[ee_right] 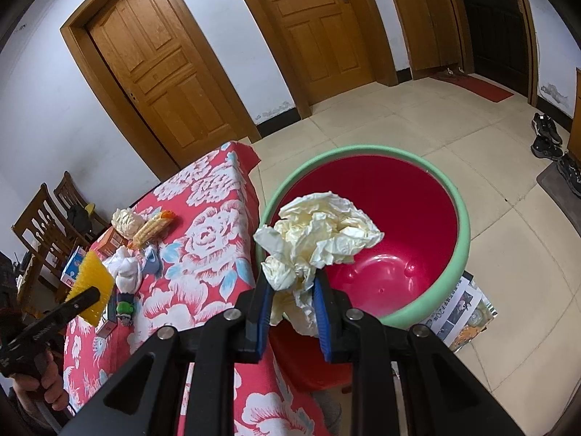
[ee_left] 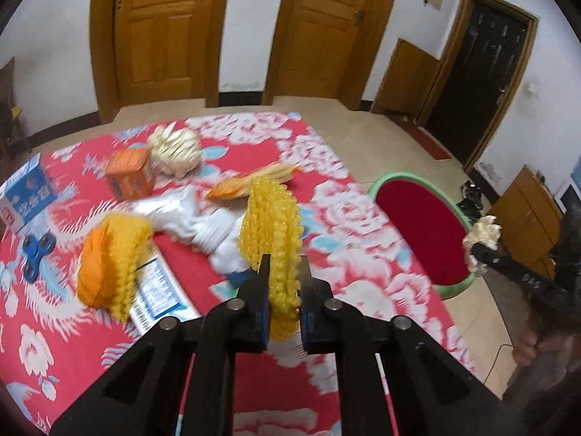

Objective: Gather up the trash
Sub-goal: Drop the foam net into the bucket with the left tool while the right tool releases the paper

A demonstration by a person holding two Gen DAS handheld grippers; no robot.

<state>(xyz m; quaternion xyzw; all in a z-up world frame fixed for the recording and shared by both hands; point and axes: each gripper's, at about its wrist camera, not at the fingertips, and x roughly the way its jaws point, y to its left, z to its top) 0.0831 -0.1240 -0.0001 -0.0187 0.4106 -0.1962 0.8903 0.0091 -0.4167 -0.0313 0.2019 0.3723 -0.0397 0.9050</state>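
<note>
My left gripper (ee_left: 283,269) is shut on a yellow foam fruit net (ee_left: 270,225) and holds it above the red flowered tablecloth (ee_left: 363,239). My right gripper (ee_right: 292,285) is shut on a crumpled cream paper wad (ee_right: 319,229) and holds it over the near rim of the red bin with a green rim (ee_right: 399,200). The bin looks empty inside. The bin also shows in the left wrist view (ee_left: 421,232), right of the table, with the right gripper (ee_left: 483,250) and its paper beside it. The left gripper (ee_right: 85,296) and net show at the left of the right wrist view.
On the table lie an orange wrapper with a second yellow net (ee_left: 109,265), a white sock (ee_left: 203,225), an orange box (ee_left: 130,174), a cream paper wad (ee_left: 174,152), a corn-like packet (ee_left: 254,181), a blue box (ee_left: 27,196) and a blue spinner (ee_left: 36,250). Chairs (ee_right: 47,225) stand at far left.
</note>
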